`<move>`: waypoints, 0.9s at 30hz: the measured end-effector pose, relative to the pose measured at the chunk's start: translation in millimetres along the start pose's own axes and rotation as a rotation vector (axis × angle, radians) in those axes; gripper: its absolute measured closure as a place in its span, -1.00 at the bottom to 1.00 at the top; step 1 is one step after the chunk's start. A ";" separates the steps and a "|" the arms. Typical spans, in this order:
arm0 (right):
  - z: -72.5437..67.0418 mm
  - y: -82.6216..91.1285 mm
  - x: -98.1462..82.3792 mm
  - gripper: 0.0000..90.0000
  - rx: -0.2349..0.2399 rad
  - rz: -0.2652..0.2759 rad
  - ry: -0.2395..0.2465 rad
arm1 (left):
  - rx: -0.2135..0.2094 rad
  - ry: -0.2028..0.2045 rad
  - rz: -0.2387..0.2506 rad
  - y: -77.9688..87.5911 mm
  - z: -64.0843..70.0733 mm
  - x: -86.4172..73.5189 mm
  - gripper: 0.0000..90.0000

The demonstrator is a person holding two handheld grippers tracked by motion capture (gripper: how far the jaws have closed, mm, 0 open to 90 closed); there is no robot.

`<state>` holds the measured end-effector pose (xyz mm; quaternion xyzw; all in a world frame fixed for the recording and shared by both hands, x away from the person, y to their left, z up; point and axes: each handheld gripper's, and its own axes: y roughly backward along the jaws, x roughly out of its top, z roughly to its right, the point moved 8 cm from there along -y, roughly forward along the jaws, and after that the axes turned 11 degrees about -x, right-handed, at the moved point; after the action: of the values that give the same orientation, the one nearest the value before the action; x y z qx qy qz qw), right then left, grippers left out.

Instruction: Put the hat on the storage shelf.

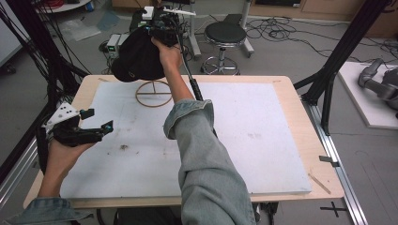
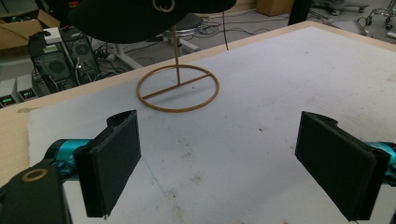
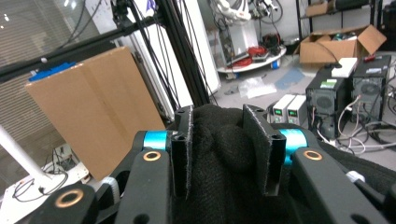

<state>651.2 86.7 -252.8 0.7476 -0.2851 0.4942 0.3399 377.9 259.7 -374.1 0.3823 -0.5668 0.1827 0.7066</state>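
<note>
- Left gripper sits low at my left edge of the tabletop, fingers spread wide with nothing between them; bare white mat lies ahead of it.
- Stand rises on the far-left part of the mat: a thin gold ring base with a single upright post. It looks light, so I judge a sideways tug would tip or slide it.
- Hat, black and soft, is up in the air over the stand, at the far edge of the tabletop. I cannot tell whether it touches the post top.
- Right gripper is closed on a bunched fold of the hat's fabric.
- Risk: the pinch holds only a fold, so the hat could slip out or sag off-centre and miss the post; my stretched right arm crosses the mat and hides part of the base.
- Room: the whole right half of the mat is open; beyond the far edge stand a stool and cables, so a dropped hat may land on the floor.
</note>
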 end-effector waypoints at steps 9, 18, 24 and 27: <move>0.8 -4.5 -7.2 0.41 0.008 -0.037 0.018 | -0.002 0.000 -0.008 -1.8 0.3 -1.6 -0.68; 1.3 -7.0 -11.7 0.24 0.019 -0.059 0.002 | -0.004 0.000 -0.004 -2.0 1.0 -1.2 -0.68; 3.2 -8.5 -14.0 0.06 0.009 -0.069 -0.007 | -0.006 -0.002 -0.008 -2.3 1.3 -1.7 -0.67; 4.4 -8.8 -15.1 0.01 0.007 -0.073 -0.005 | -0.005 -0.001 -0.010 -2.2 0.6 -2.2 -0.67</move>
<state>655.0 89.9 -270.2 0.7600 -0.2567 0.4807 0.3542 378.3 258.3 -376.8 0.3836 -0.5656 0.1776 0.7081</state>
